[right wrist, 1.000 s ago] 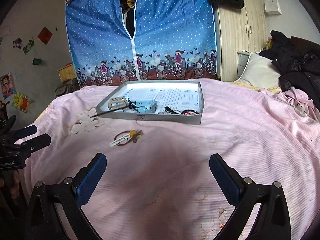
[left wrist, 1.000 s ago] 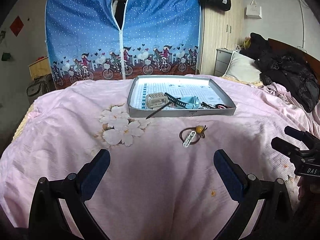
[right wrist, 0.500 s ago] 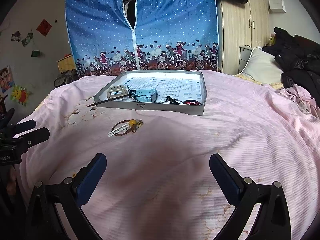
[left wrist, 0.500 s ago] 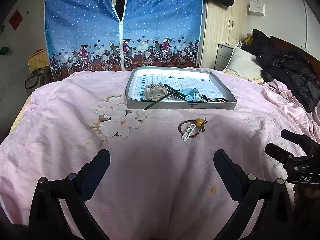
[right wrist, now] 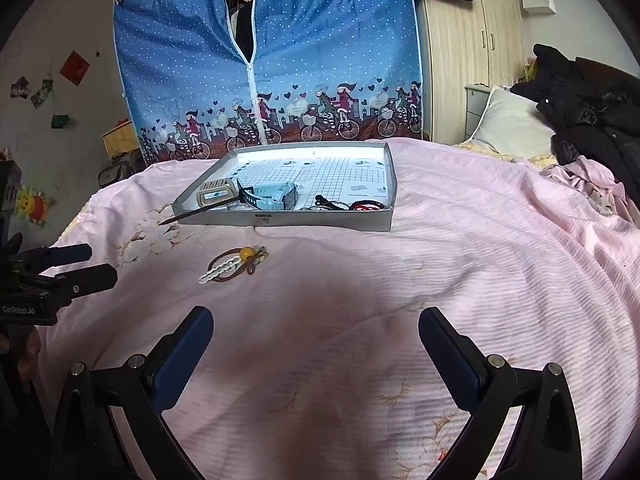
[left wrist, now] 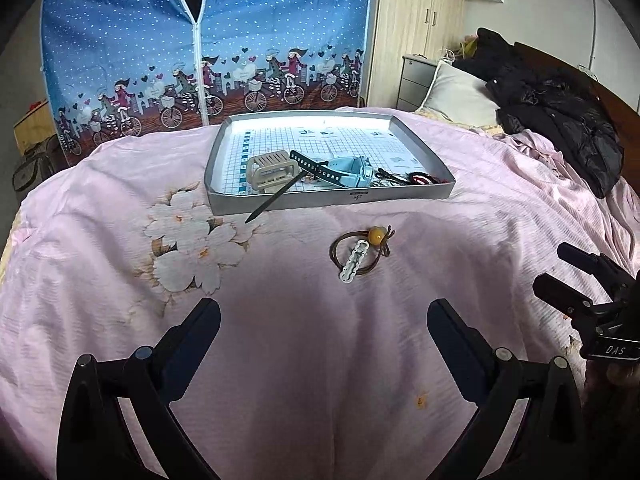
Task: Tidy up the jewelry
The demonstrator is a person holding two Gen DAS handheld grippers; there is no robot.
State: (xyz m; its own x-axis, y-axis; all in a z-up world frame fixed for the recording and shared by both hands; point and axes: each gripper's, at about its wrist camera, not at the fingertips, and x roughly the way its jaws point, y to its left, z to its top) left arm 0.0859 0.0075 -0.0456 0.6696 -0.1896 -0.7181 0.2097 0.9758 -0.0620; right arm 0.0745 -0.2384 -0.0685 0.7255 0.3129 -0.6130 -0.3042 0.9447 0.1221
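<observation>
One grey tray (left wrist: pixel 332 199) holds a blue watch (left wrist: pixel 348 170) and beige clip (left wrist: pixel 272 168).

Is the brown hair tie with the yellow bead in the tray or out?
Out: the hair tie lies on the pink bedspread, before the tray.

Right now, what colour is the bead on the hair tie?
Amber yellow bead, clearest in the left wrist view.

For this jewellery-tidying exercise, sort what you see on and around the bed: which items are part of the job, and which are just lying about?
Part of the job:
- grey tray
- brown hair tie with yellow bead
- white clip
- blue watch
- beige strap piece
- left gripper and right gripper, both open

Just lying about:
- black jackets
- pillow
- blue wardrobe cover
</observation>
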